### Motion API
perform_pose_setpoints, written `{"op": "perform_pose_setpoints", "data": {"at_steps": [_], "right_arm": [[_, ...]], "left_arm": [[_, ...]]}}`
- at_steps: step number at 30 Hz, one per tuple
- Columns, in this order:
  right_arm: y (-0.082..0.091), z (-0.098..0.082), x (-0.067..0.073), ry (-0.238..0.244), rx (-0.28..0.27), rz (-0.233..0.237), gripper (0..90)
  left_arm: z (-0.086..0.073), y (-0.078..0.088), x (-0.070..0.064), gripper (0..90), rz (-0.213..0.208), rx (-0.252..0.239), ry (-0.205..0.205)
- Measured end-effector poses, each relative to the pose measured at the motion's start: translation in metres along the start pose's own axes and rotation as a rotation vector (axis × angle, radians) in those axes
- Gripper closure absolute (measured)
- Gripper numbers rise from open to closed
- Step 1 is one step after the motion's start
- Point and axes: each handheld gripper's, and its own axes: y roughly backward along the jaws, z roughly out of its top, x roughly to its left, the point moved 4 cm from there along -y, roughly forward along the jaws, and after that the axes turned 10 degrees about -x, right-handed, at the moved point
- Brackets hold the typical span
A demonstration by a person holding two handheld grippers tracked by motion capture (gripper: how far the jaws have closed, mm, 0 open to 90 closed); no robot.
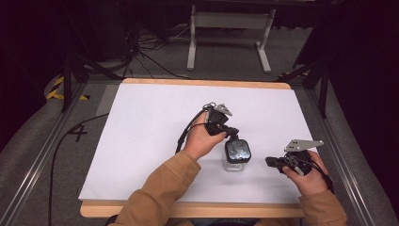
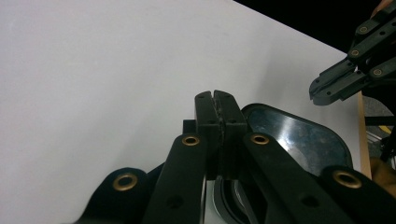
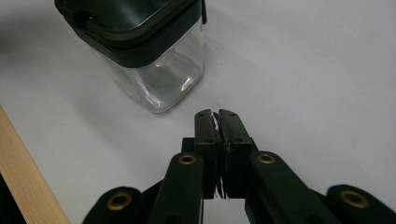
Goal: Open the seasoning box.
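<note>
A clear jar with a black lid stands on the white sheet right of centre in the high view, well inside every edge; bare sheet spreads wide to the left and toward the top of the frame, less toward the right edge and the wooden table rim at the bottom. The left gripper reaches in from the upper left of the jar, its closed jaws empty and angled down just above the lid's near edge; whether they touch the lid cannot be told. The left hand grips it with the tan sleeve rising from the bottom. The right gripper lies level just right of the jar, apart from it, jaws pressed together on nothing, held by the right hand at the lower right.
</note>
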Motion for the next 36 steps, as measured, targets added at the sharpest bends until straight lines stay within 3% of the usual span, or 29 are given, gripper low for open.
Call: {"op": "perform_pose_setpoints", "data": {"at_steps": [7, 14, 18, 25, 27, 29, 30, 36], "right_arm": [[-0.003, 0.005, 0.009, 0.024, -0.015, 0.020, 88.1], [-0.009, 0.015, 0.027, 0.063, -0.086, 0.098, 90.0], [-0.014, 0.017, 0.034, 0.079, -0.099, 0.120, 90.0], [-0.018, 0.022, 0.040, 0.094, -0.157, 0.124, 90.0], [-0.017, 0.023, 0.040, 0.090, -0.166, 0.125, 90.0], [-0.017, 0.023, 0.040, 0.090, -0.166, 0.124, 90.0], [-0.017, 0.023, 0.039, 0.088, -0.166, 0.124, 90.0], [-0.016, 0.025, 0.038, 0.090, -0.173, 0.130, 90.0]], "left_arm": [[0.000, 0.000, 0.001, 90.0, 0.000, -0.001, 0.002], [0.000, -0.001, 0.001, 90.0, 0.004, -0.002, -0.005], [0.000, -0.001, 0.001, 90.0, 0.007, -0.001, -0.009], [-0.001, -0.001, 0.001, 90.0, 0.007, -0.004, -0.013], [0.000, 0.001, -0.001, 90.0, 0.036, 0.000, -0.034], [0.004, 0.006, -0.008, 89.9, 0.082, -0.004, -0.093], [0.007, 0.010, -0.011, 89.9, 0.077, -0.014, -0.099], [0.017, 0.041, -0.026, 89.8, 0.023, 0.003, -0.084]]}}
